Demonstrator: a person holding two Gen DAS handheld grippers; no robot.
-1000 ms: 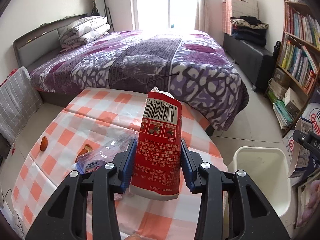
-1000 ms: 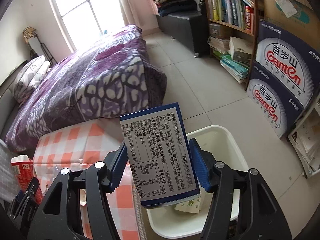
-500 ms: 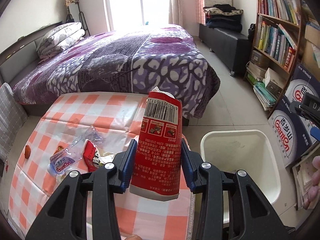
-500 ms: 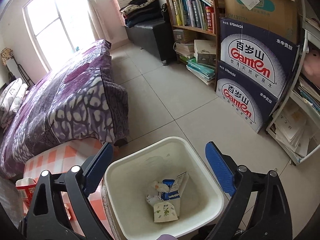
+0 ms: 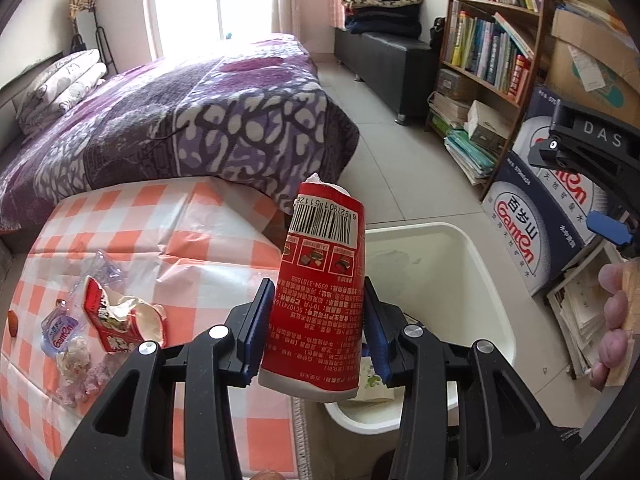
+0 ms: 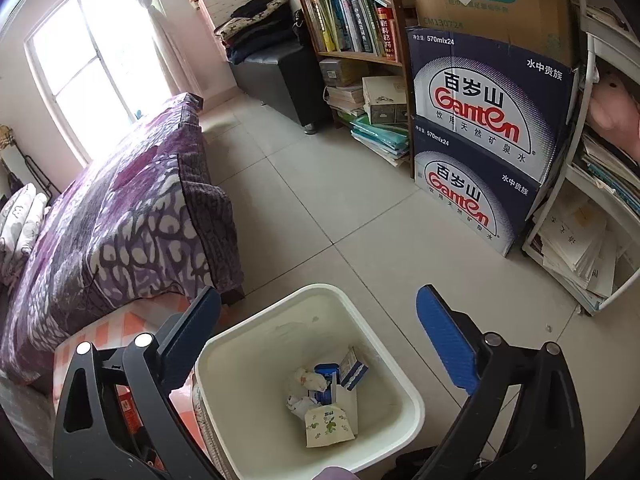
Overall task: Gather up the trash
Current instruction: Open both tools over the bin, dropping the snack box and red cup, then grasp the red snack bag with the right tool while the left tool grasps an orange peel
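Left gripper (image 5: pixel 316 326): blue pads clamped on both sides of red carton (image 5: pixel 320 280), held upright w/ slight tilt, barcode end up, torn white top; hangs over gap btw table edge and bin.
Right gripper (image 6: pixel 318 338): fingers wide apart, just been opening, nothing btw them; poised above bin mouth. Seen also at right edge of left-wrist view (image 5: pixel 588 184), w/ a hand (image 5: pixel 612 320) below it.
Bin (image 6: pixel 412 396): white, square-ish, on tile floor just beside table's near-right corner. Inside, at bottom: blue-and-white carton (image 6: pixel 352 368), floral-print pack (image 6: pixel 326 426), crumpled white paper (image 6: pixel 306 378).
Table (image 5: pixel 224 264): orange/white check cloth, creased. Near left edge: torn red snack wrapper (image 5: pixel 116 320), crushed clear water bottle (image 5: pixel 64 332) w/ blue label touching it, a brown-orange scrap (image 5: pixel 13 322) at very edge. Rest of cloth toward far edge bare.
Bed (image 6: pixel 120 220): purple patterned cover, past table's far edge; pillows at head.
Water cases (image 6: pixel 480 140): two dark blue boxes stacked, right of bin, against bookshelf (image 6: pixel 352 32).
Carton vs bin: not yet inside; base above bin's near rim as seen from left wrist.
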